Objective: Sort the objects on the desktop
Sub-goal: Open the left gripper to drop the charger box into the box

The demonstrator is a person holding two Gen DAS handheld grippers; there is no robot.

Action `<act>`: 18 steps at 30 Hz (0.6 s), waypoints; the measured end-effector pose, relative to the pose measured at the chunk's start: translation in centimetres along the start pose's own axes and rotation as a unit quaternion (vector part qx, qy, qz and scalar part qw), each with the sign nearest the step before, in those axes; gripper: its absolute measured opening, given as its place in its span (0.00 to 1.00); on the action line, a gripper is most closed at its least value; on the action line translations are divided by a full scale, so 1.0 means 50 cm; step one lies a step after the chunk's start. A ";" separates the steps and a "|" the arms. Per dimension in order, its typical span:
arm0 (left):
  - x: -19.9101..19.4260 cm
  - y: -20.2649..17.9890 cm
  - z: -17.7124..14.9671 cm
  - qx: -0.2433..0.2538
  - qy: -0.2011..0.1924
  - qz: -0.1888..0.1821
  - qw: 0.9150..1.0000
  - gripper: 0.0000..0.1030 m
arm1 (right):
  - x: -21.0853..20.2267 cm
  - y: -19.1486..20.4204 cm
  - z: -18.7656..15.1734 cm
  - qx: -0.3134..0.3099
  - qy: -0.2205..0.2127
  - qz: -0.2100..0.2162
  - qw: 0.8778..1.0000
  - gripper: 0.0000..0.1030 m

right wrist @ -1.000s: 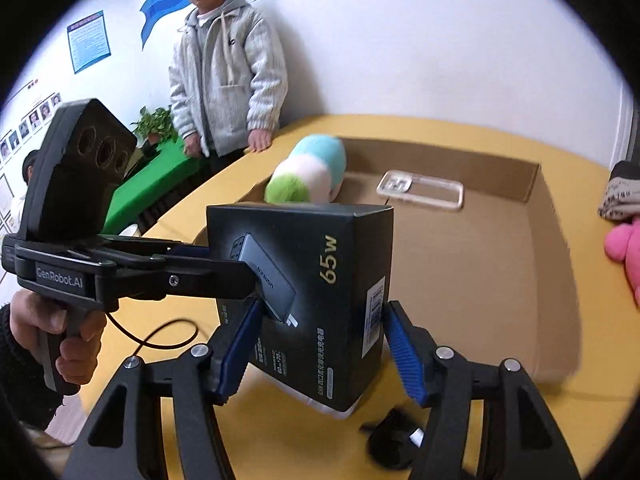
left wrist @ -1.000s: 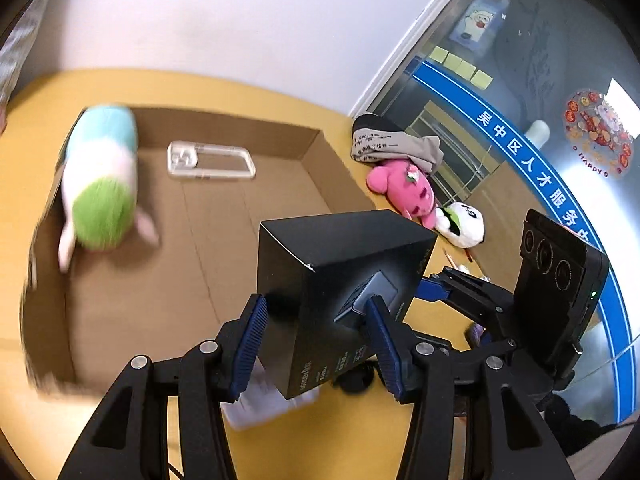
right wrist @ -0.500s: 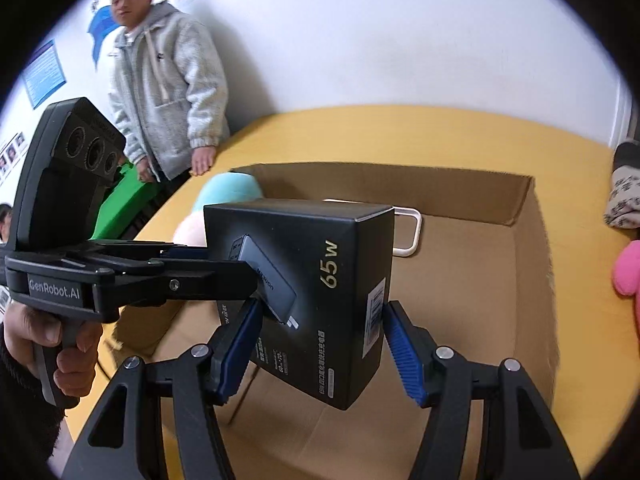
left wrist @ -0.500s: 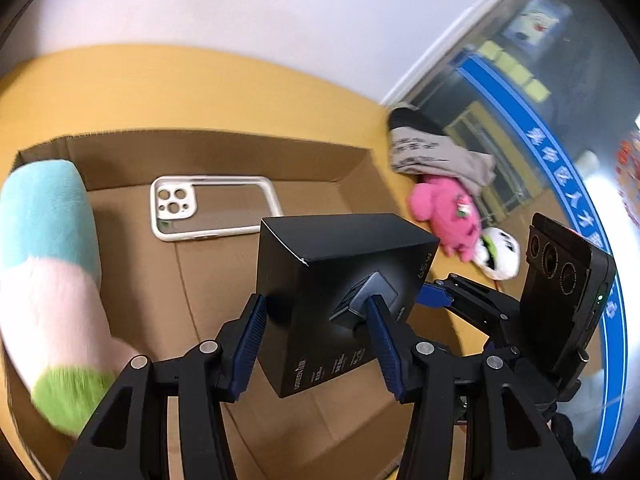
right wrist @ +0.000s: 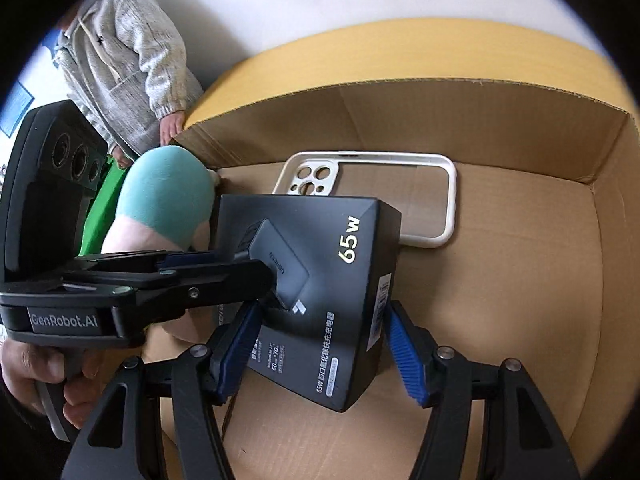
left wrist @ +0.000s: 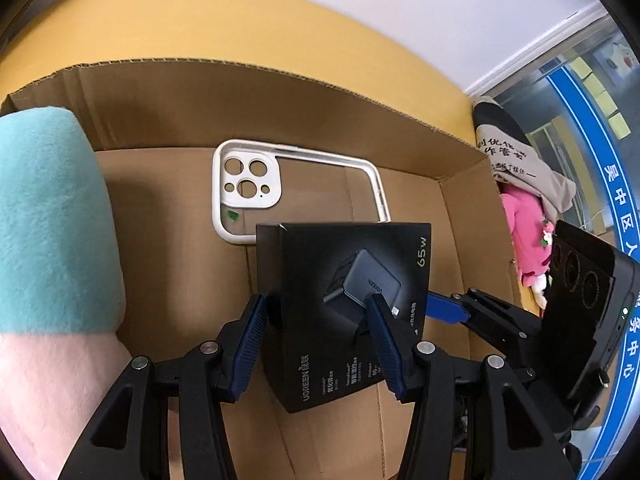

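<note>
I hold the charger box (left wrist: 344,304) in both grippers — left gripper (left wrist: 318,334), right gripper (right wrist: 316,346), fingers clamped — lower level, clear of phone case (left wrist: 256,184) at 12 o'clock.

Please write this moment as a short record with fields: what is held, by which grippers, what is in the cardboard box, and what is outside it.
held: black charger box, above the floor of the cardboard box
left gripper: clamped on the charger box
right gripper: clamped on the same charger box
in cardboard box: white phone case lying flat; teal and pink plush toy
outside the box: pink plush toy and folded cloth on the yellow table
</note>
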State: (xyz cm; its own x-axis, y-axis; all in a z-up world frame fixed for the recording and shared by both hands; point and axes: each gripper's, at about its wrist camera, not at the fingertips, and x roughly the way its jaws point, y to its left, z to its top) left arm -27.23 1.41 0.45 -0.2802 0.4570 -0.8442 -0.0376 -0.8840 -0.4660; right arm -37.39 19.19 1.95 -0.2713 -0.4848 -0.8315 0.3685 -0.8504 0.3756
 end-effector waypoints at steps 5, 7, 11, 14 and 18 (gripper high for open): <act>-0.004 -0.006 -0.011 0.008 0.008 0.005 1.000 0.55 | 0.017 -0.003 -0.010 0.019 0.024 0.008 0.999 0.72; -0.027 -0.008 -0.019 0.015 0.002 0.014 1.000 0.55 | 0.009 0.001 -0.021 0.013 0.028 0.008 0.999 0.72; -0.142 -0.018 -0.076 0.041 -0.064 0.025 0.997 0.71 | -0.067 -0.003 -0.064 0.005 0.001 0.018 1.000 0.74; -0.255 -0.031 -0.168 0.079 -0.141 0.048 0.986 0.83 | -0.170 -0.021 -0.138 0.000 -0.042 0.035 0.998 0.78; -0.335 -0.030 -0.322 0.107 -0.192 0.080 0.972 0.96 | -0.248 -0.041 -0.255 -0.005 -0.064 -0.014 0.998 0.81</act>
State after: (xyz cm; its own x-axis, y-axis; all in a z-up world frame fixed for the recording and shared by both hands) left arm -7.05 -3.30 11.02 -0.6353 0.2768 -0.7210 -0.1515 -0.9601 -0.2351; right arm -23.47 29.54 6.27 -0.3920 -0.4842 -0.7822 0.3685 -0.8617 0.3488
